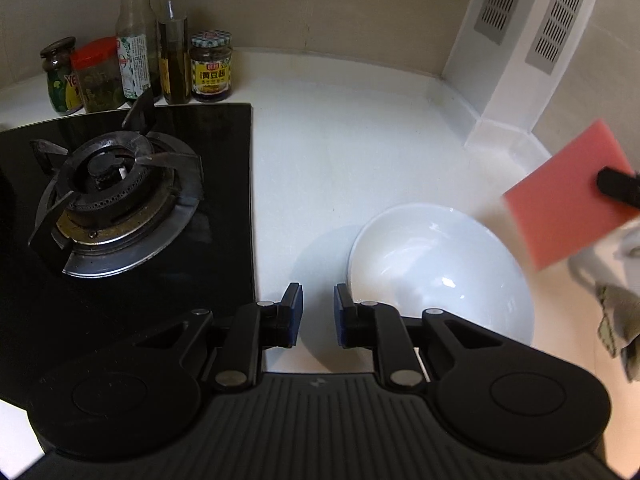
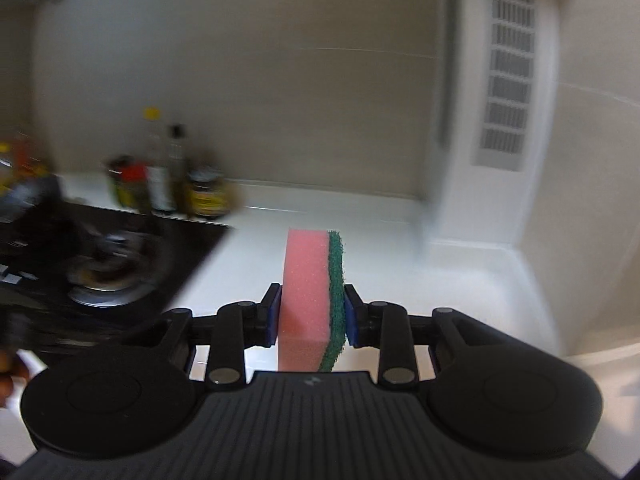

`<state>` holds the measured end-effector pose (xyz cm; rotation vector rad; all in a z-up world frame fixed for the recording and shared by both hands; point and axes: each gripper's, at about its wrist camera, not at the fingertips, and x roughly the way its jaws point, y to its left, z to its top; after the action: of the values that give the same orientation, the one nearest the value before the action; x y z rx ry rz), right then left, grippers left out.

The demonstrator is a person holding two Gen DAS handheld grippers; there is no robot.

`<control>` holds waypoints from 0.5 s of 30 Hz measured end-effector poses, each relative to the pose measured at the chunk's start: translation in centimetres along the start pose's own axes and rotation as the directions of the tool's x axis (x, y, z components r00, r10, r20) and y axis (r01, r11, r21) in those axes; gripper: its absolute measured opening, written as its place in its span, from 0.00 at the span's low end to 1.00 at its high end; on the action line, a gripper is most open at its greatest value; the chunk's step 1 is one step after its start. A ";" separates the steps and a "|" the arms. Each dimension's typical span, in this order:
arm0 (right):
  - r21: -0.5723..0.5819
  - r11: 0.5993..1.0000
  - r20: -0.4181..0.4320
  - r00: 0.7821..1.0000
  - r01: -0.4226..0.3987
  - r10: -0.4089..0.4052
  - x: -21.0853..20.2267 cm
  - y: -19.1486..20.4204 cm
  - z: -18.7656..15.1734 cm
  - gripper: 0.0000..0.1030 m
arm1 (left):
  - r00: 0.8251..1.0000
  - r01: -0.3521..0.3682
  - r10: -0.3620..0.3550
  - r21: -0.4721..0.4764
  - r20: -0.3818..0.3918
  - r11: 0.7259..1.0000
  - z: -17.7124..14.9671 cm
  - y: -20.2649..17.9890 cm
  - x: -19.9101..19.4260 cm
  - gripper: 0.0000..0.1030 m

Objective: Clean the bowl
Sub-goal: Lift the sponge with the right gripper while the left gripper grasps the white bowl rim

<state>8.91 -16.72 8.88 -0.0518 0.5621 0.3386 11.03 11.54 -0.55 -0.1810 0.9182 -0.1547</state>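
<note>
A white bowl [image 1: 440,272] sits on the white counter, empty and glossy inside. My left gripper [image 1: 318,312] hovers just left of the bowl's near-left rim; its jaws stand apart with only counter between them. The right finger [image 1: 344,316] lies close against the rim, and contact cannot be told. A pink sponge [image 1: 568,196] with a green scouring side hangs above and right of the bowl. In the right wrist view my right gripper [image 2: 310,316] is shut on this sponge [image 2: 306,296], pink face left, green face right. The bowl is hidden in that view.
A black glass hob [image 1: 224,184] with a gas burner [image 1: 116,196] lies left of the bowl. Several sauce bottles and jars [image 1: 160,64] stand along the back wall. A white vented column [image 1: 516,60] fills the back right corner. A patterned cloth [image 1: 618,324] shows at the right edge.
</note>
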 end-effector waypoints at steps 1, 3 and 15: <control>-0.001 1.000 -0.008 1.000 -0.028 0.028 0.2 0.4 0.0 0.26 | 1.000 0.018 -0.018 -0.007 -0.003 1.000 0.0 0.1 0.0 0.19; -0.020 0.998 -0.037 0.998 -0.057 0.056 1.1 1.4 -0.5 0.26 | 0.999 0.044 -0.044 -0.014 -0.012 0.999 0.1 0.2 0.1 0.19; -0.162 0.985 -0.154 0.988 -0.057 0.032 3.5 5.2 -2.9 0.26 | 0.988 0.115 -0.103 0.112 -0.113 0.987 0.5 -0.4 2.4 0.15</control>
<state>8.45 -11.15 4.79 -0.2274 0.6846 0.4276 12.84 10.67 -1.96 -0.1142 1.0030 -0.3220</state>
